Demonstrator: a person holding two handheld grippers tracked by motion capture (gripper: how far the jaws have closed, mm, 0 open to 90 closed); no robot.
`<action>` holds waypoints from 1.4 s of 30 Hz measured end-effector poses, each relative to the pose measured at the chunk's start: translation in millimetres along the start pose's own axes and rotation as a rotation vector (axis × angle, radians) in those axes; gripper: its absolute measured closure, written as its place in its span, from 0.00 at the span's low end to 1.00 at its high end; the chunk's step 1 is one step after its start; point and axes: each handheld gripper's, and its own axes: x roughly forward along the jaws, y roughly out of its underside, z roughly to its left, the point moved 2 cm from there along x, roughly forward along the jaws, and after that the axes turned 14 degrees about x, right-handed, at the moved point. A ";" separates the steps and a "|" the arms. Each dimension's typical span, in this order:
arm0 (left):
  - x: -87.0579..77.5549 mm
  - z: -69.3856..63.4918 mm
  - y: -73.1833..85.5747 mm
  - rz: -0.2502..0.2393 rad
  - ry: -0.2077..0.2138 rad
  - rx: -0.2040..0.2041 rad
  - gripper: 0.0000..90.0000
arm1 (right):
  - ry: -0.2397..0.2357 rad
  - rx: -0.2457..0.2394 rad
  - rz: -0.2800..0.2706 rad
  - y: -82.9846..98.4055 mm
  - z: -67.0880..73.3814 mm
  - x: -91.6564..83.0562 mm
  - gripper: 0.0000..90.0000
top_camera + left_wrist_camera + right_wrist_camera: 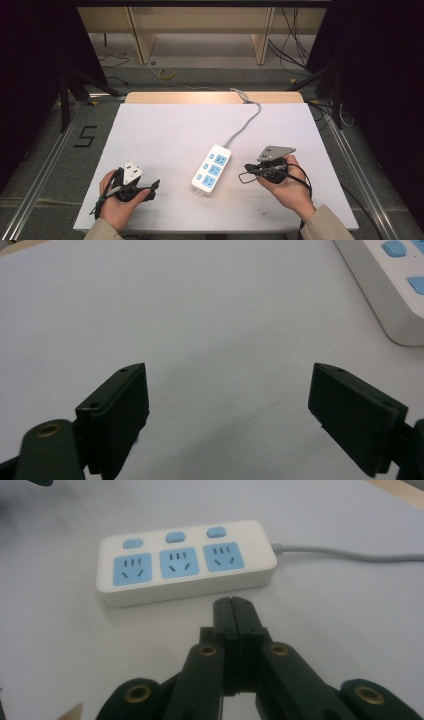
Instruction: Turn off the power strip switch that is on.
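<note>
So I've got the white three-socket power strip with blue faces lying mid-table between both tools, left gripper spread wide over bare tabletop, right gripper pinched closed and empty just beside it, probably lined up for poking a switch.

I count one power strip on my table, lying between the middle and the near edge. It carries three blue sockets in a row and three small blue buttons, one beside each socket. One grey cord leaves it toward the far edge. I hold two grippers: the left gripper and the right gripper.
</note>
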 end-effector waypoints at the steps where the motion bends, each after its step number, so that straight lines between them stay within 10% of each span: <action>1: 0.0 0.0 0.0 0.000 0.000 0.000 0.18 | -0.001 -0.001 0.000 -0.3 0.5 0.4 1.00; 42: -0.2 -0.2 -0.2 -0.001 0.001 -0.001 0.18 | -0.037 -0.047 0.042 -12.6 18.8 22.3 1.00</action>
